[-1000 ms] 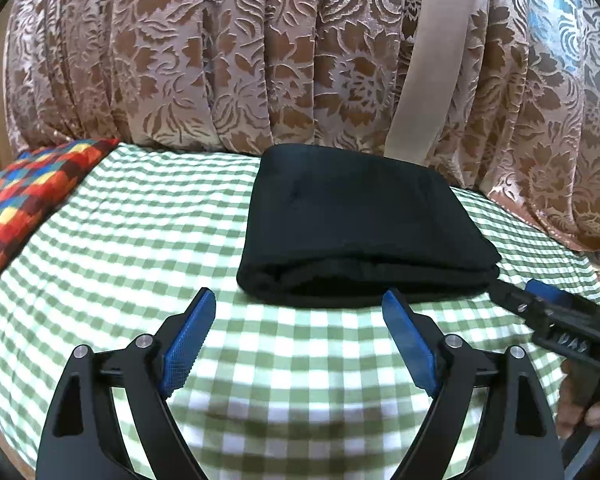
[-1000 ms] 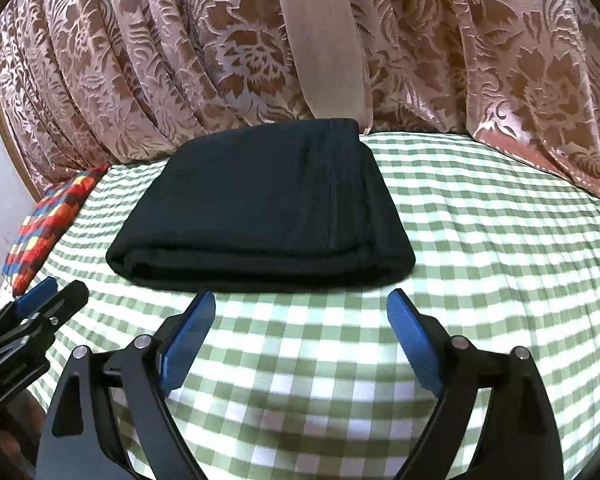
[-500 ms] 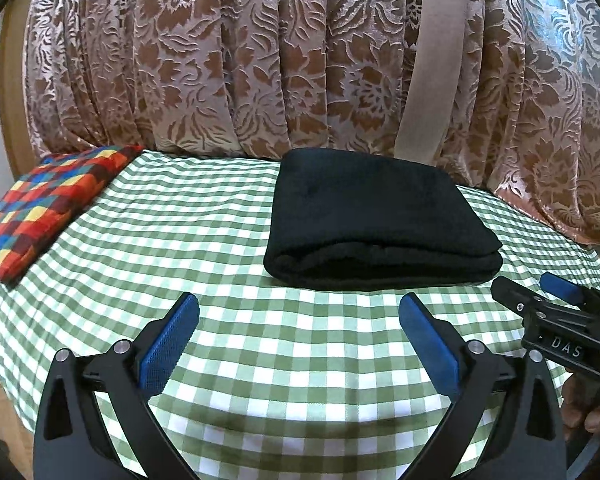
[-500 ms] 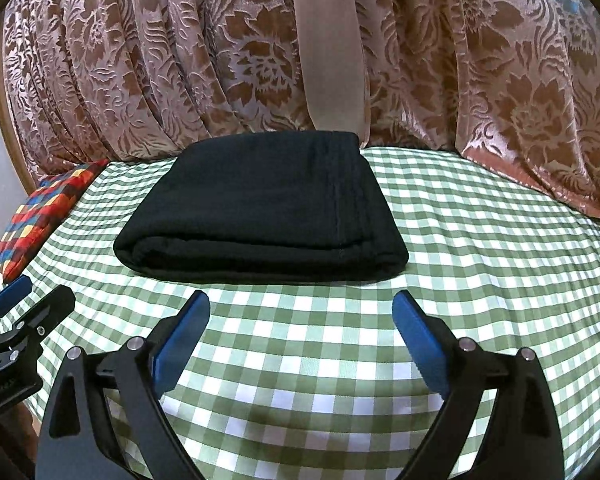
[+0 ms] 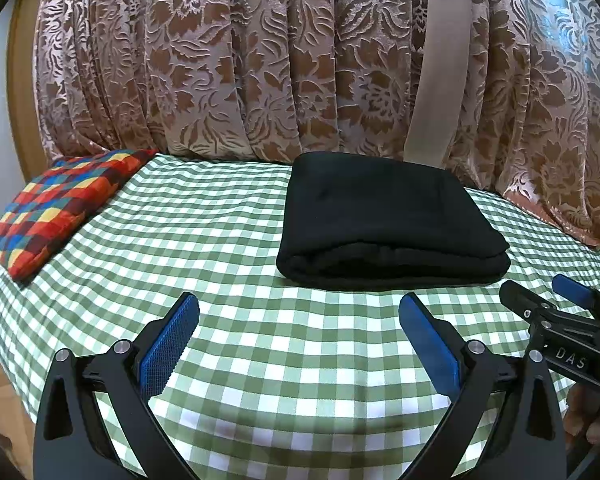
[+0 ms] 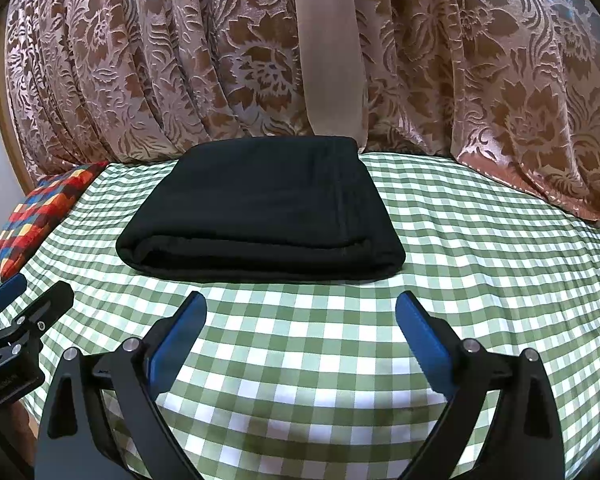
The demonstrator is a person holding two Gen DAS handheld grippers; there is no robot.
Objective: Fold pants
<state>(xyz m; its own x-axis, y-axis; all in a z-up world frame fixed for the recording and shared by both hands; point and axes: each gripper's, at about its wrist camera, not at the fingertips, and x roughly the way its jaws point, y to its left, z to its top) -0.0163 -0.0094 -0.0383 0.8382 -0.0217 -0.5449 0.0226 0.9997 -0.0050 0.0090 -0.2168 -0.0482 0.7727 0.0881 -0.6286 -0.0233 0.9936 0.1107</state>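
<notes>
1. The left gripper (image 5: 299, 322) has its jaws spread wide, with nothing between them but checked cloth. They have just been opening.
2. The right gripper (image 6: 301, 319) is likewise spread wide and empty, its jaws also having just been opening. In the left wrist view it shows at the right edge (image 5: 548, 300), with a bit of the person's hand (image 5: 588, 420) under it.
3. The black pants (image 6: 259, 208) lie just ahead of both grippers and apart from them. They form a thick, squared bundle on the green-checked tablecloth (image 6: 320, 360), the rounded fold edge facing the grippers.
4. Judged from the bundle, the folding looks finished and the step in hand is letting go and backing off. To do it well, keep both pairs of jaws wide and draw them straight back and up. The pads (image 5: 167, 348) should not snag the near fold or drag the top layer askew.
5. Count: one pair of pants and two grippers. One patchwork cushion (image 5: 55, 212) lies at the left edge of the table. One floral curtain (image 5: 259, 60) hangs behind with one plain beige strip (image 5: 440, 60) down it.
</notes>
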